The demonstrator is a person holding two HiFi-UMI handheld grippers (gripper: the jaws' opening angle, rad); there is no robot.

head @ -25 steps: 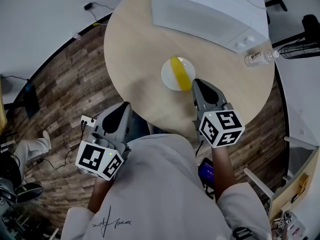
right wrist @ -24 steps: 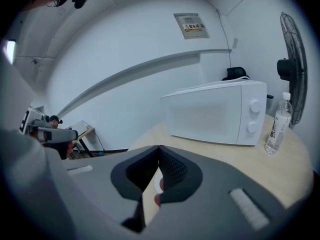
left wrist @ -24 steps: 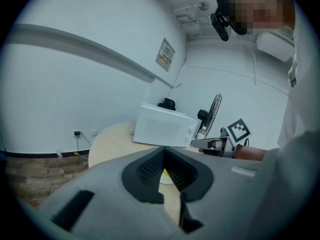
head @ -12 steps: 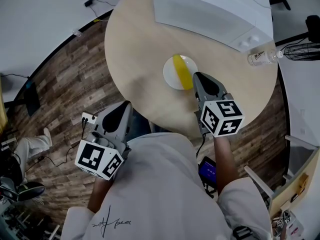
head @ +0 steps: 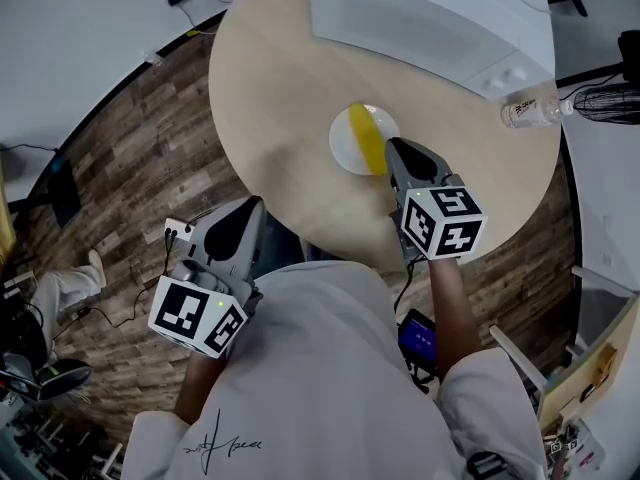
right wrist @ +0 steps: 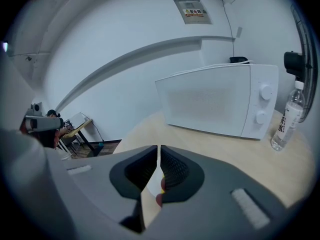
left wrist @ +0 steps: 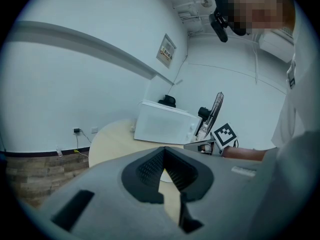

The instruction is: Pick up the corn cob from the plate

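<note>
Yellow corn cob lies across a white plate on a round wooden table. Right gripper points at the plate's near edge, jaws just opening to a narrow slit, nothing between them. Left gripper, jaws pressed together, hangs beside the table.

My right gripper has dipped toward the plate, its tip now at the near end of the corn cob. Its jaws have just been opening a crack, with nothing gripped between them.
</note>
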